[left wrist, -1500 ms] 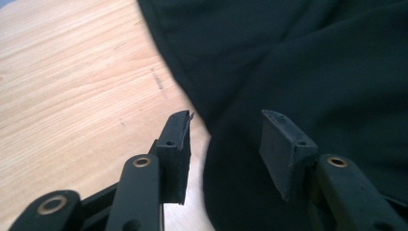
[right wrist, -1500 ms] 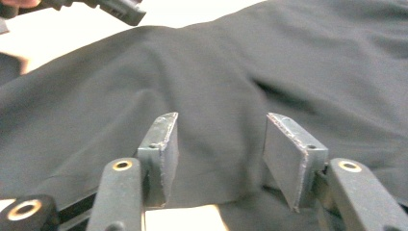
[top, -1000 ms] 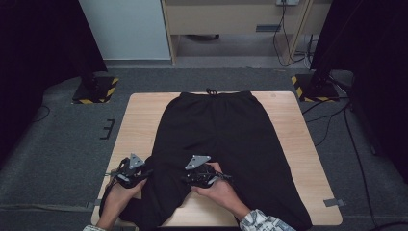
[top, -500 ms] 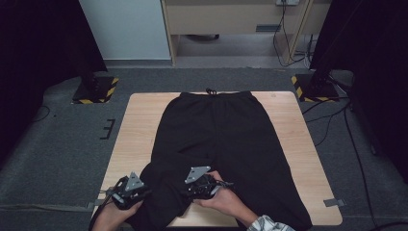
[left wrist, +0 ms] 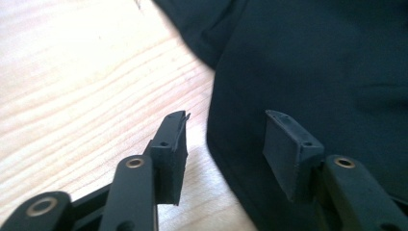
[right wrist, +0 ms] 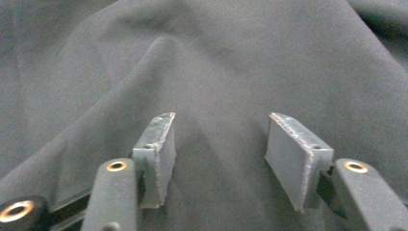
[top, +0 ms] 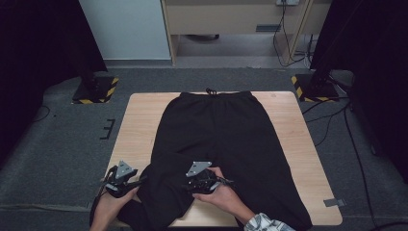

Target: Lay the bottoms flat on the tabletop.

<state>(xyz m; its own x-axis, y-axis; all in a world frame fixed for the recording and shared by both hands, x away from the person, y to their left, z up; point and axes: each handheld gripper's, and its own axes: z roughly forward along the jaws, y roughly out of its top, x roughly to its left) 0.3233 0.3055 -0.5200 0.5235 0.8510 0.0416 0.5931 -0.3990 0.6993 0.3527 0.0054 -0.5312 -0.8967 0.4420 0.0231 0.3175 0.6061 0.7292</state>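
Black trousers point(top: 221, 130) lie flat on the wooden table point(top: 139, 120), waistband at the far edge, legs toward me. My left gripper point(top: 126, 184) sits at the near left, at the outer edge of the left leg. In the left gripper view it point(left wrist: 225, 137) is open, one jaw over bare wood, the other over the dark cloth point(left wrist: 312, 62). My right gripper point(top: 206, 182) rests on the same leg's inner side. In the right gripper view it point(right wrist: 219, 139) stands open over rumpled fabric point(right wrist: 207, 62), nothing pinched between the pads.
The table's near edge point(top: 211, 224) lies close under both hands. Bare wood shows at the left point(top: 132, 139) and right point(top: 298, 139) of the trousers. Two stand bases with yellow-black stripes point(top: 96, 90) point(top: 315, 86) sit on the grey floor beyond the table.
Both grippers have drawn back toward the near edge along the left leg. The left one dipped lowest half a second ago and now sits slightly higher.
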